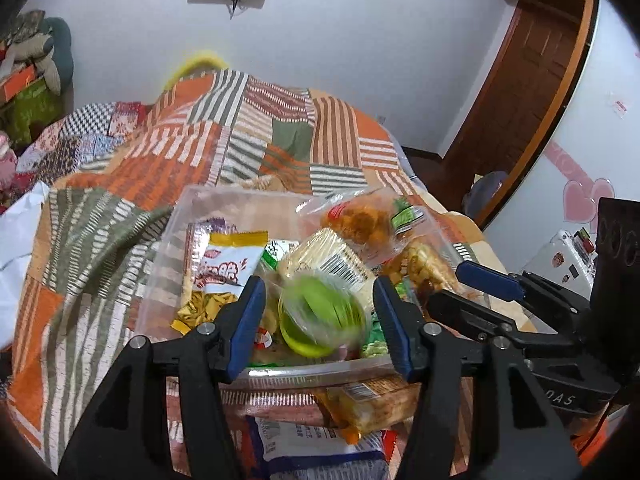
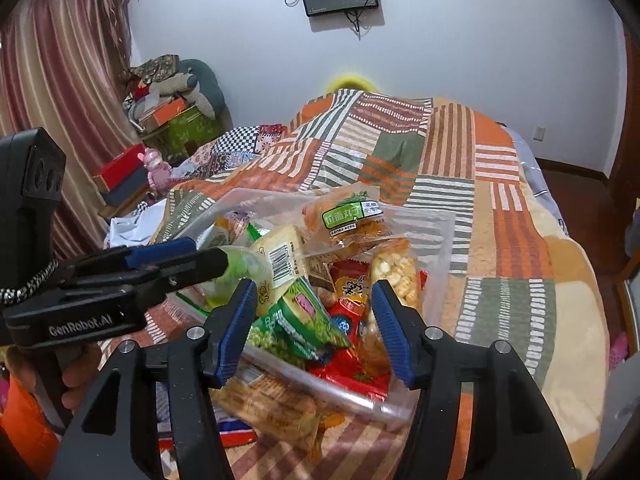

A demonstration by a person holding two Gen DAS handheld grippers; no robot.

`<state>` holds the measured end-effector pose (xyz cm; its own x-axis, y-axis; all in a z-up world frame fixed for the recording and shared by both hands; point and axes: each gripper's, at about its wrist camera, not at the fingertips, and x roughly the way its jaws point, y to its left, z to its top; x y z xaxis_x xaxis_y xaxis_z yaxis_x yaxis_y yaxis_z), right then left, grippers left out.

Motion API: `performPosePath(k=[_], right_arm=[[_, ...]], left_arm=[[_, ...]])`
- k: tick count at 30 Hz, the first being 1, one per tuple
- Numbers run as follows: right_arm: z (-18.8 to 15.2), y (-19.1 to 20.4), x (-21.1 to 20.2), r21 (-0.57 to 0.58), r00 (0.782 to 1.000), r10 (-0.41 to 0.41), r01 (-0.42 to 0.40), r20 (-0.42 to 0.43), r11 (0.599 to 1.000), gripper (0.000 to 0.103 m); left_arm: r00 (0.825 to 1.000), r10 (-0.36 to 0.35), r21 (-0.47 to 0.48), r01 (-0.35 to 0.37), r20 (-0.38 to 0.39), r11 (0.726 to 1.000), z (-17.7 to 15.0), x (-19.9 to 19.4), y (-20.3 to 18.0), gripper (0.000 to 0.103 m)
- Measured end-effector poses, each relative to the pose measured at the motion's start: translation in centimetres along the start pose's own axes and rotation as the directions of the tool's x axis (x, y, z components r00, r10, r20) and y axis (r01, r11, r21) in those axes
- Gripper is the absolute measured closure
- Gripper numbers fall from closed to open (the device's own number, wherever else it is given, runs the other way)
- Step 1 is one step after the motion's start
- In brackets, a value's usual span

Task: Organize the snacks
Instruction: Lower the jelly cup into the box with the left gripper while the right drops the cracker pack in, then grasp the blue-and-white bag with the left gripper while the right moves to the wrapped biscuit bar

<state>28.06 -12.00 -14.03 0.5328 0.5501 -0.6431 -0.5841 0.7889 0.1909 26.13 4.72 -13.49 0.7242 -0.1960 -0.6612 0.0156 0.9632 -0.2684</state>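
A clear plastic bin (image 1: 240,194) (image 2: 440,216) on the patchwork bed holds several snack packets. My left gripper (image 1: 319,292) (image 2: 208,254) hovers over its near left part, open. A blurred green snack in clear wrap (image 1: 324,312) (image 2: 244,266) lies loose between the fingers, and the pads do not press on it. My right gripper (image 2: 314,286) (image 1: 446,284) is open over the bin's near right part, above a green pea packet (image 2: 300,320) and a red packet (image 2: 348,296) that rest in the bin. An orange meatball bag (image 2: 352,216) tops the pile.
Outside the bin's near wall, an orange-yellow packet (image 1: 372,404) (image 2: 272,404) and a blue-white packet (image 1: 312,444) lie on the blanket (image 2: 500,240). Boxes and a soft toy (image 2: 172,88) are stacked left of the bed. A wooden door (image 1: 520,80) stands at the right.
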Motion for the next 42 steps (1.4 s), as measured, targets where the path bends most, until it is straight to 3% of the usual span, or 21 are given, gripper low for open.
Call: performPosePath(k=[4, 8, 15, 25, 29, 34, 37, 42], right_arm=[[-0.3, 0.0, -0.9, 0.005, 1.0, 0.0, 0.0, 0.008, 1.0, 0.047], [-0.8, 0.1, -1.9, 0.007, 1.0, 0.003, -0.003, 0.008, 1.0, 0.046], [-2.3, 0.0, -3.3, 0.0, 1.0, -0.006, 0.006, -0.005, 1.0, 0.041], [-4.7, -0.9, -3.5, 0.029, 0.998, 0.002, 0.0, -0.062, 1.0, 0.038], [-5.5, -1.0, -2.8, 0.045, 0.996, 0.017, -0.013, -0.092, 0.999, 0.029], [-6.0, -0.1, -0.9, 0.034, 0.988, 0.049, -0.044, -0.145, 0.998, 0.028], [-6.1, 0.4, 0.3, 0.032, 0.983, 0.069, -0.064, -0.17, 0.997, 0.028], [-5.9, 1.2, 2.4, 0.015, 0.974, 0.072, -0.071, -0.213, 0.997, 0.028]], left_arm=[[1.0, 0.009, 0.019, -0.01, 0.009, 1.0, -0.2, -1.6, -0.3, 0.046], [1.0, 0.021, 0.026, -0.021, 0.003, 0.999, -1.0, -2.6, -0.2, 0.039], [0.998, 0.031, 0.013, -0.03, -0.049, 0.999, -3.7, -3.5, -0.3, 0.014], [0.977, 0.053, 0.008, -0.053, -0.207, 0.999, -8.0, -0.4, -0.5, 0.013], [0.974, 0.08, 0.037, -0.074, -0.211, 0.997, -9.4, -0.1, -0.4, 0.009], [0.971, 0.063, 0.022, -0.059, -0.231, 0.998, -11.0, 0.2, 0.7, 0.01], [0.976, 0.076, 0.028, -0.071, -0.206, 0.997, -11.3, -0.7, 1.3, 0.028], [0.979, 0.104, 0.015, -0.103, -0.176, 0.995, -11.5, -2.0, 3.1, 0.033]])
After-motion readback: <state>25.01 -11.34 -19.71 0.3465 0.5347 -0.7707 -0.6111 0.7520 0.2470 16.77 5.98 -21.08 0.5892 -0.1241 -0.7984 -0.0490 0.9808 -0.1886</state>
